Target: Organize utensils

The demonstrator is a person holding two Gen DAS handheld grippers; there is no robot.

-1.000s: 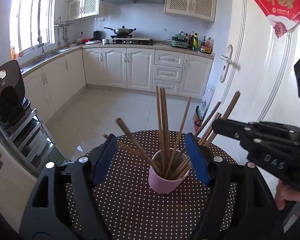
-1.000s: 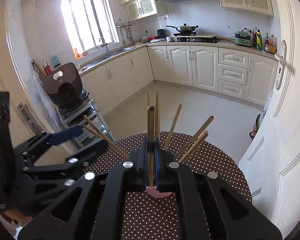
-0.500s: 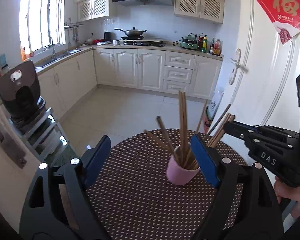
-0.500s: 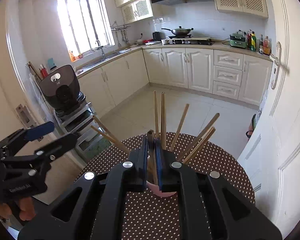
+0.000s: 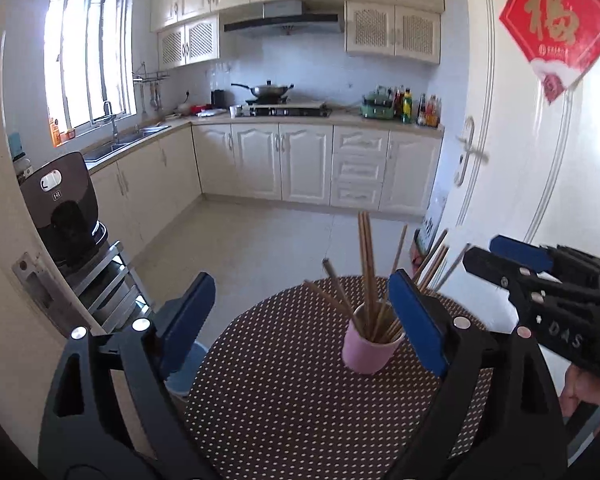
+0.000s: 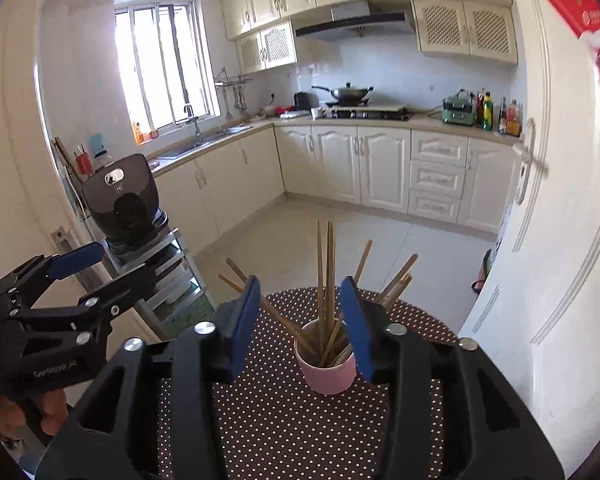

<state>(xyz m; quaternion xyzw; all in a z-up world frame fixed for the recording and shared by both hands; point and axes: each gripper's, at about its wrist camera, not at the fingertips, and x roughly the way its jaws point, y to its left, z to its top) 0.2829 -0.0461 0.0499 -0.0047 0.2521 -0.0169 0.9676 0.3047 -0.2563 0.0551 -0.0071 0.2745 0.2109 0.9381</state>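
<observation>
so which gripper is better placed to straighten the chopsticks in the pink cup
Probably the right gripper: its opening, empty jaws frame the pink cup and chopsticks. The left gripper sits off to the side, cup near one jaw.

Daylight pours through the window, blown out to white glare. The room reads bright and sharp, bending at fisheye edges.

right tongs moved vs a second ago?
Yes. The right tongs pulled back from the pink cup, jaws opening, nothing between them now.
</observation>
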